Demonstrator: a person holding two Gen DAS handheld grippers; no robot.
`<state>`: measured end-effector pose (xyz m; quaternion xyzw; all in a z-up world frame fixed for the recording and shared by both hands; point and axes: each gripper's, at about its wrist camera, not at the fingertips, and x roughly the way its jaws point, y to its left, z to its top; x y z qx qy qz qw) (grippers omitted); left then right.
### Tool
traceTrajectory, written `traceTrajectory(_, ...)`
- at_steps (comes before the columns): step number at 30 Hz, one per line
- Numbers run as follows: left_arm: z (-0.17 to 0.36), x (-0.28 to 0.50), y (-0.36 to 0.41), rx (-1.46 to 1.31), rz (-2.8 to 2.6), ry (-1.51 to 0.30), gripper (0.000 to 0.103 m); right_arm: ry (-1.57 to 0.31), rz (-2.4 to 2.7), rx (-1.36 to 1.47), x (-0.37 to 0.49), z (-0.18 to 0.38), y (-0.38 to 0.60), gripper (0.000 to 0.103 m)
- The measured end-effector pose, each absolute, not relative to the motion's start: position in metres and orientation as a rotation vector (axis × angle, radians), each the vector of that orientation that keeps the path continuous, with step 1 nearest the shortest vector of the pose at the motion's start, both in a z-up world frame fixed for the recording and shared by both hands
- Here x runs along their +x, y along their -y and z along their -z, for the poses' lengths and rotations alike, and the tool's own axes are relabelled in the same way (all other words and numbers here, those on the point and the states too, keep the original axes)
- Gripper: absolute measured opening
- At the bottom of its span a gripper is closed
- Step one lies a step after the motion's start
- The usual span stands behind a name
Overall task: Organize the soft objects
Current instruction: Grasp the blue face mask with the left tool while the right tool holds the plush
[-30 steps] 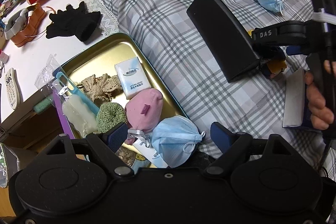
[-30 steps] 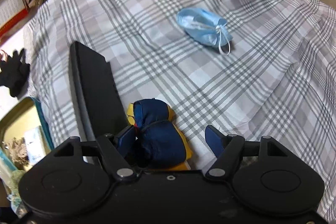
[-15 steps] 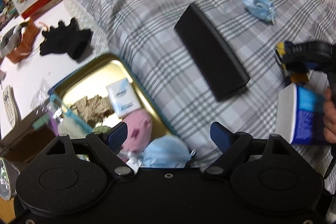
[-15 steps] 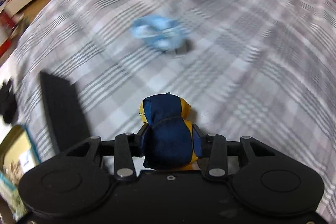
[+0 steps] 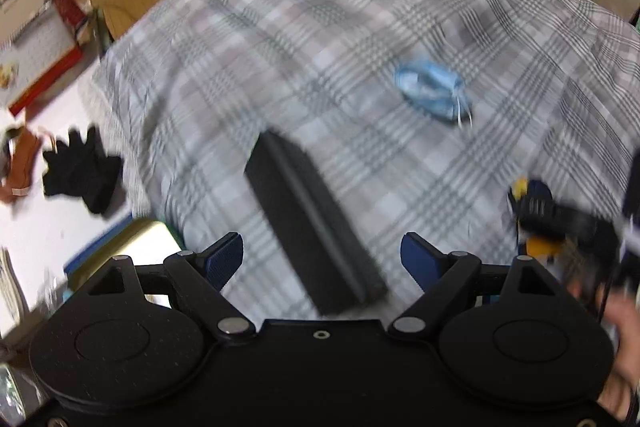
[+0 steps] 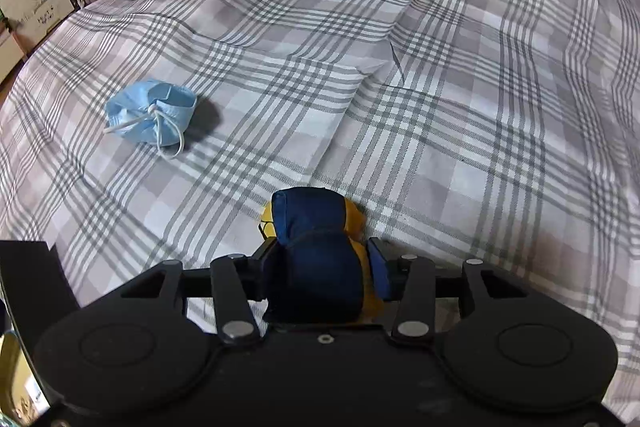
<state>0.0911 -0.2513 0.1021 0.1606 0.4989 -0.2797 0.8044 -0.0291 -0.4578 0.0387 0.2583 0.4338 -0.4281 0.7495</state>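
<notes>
Both claws have swung away from the gold tray: a second ago the left claw [image 5: 322, 259] hung right over the tray's pile of soft stuff, and now only a blurry corner of the tray [image 5: 148, 239] shows off its left side, with the black box [image 5: 312, 223] lying between and ahead of its fingers. It's spread wide, holding nothing.

Right claw [image 6: 324, 267] has just been closing and then easing slightly; it's pinching the little navy-and-yellow pouch [image 6: 320, 251], which was lying loose on the checked blanket [image 6: 440, 107] before and now sits squeezed between the pads, sticking up past the fingertips. Looks stuffed and squishy, like a beanbag.

So I'd say we're mid-carry: pouch picked, needs hauling back to the tray and dropping in with the rest. After that, the crumpled blue face mask [image 6: 150, 111], thin pleated fabric with white loops, sits well ahead and left of the right claw, probably next up.
</notes>
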Motion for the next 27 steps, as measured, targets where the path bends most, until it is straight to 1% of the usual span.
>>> traceTrajectory(13, -0.079, 0.122, 0.371, 0.389, 0.635, -1.007, 0.086, -0.888, 0.893, 0.524, -0.037, -0.033, 0.461, 0.050)
traceTrajectory(16, -0.074, 0.124, 0.393, 0.413, 0.630, -0.947, 0.088, -0.879, 0.882, 0.524, -0.039, -0.034, 0.459, 0.045)
traceTrajectory(19, -0.066, 0.127, 0.411, 0.415, 0.650, -0.920, 0.090, -0.871, 0.872, 0.534, -0.040, -0.034, 0.461, 0.045)
traceTrajectory(25, -0.045, 0.141, 0.435, 0.386, 0.680, -0.959, 0.091, -0.854, 0.852, 0.562, -0.044, -0.035, 0.465, 0.046)
traceTrajectory(26, -0.042, 0.143, 0.437, 0.380, 0.685, -0.964, 0.092, -0.853, 0.851, 0.560, -0.044, -0.034, 0.465, 0.046)
traceTrajectory(27, -0.038, 0.145, 0.440, 0.375, 0.685, -0.971, 0.094, -0.853, 0.850, 0.557, -0.043, -0.034, 0.464, 0.046)
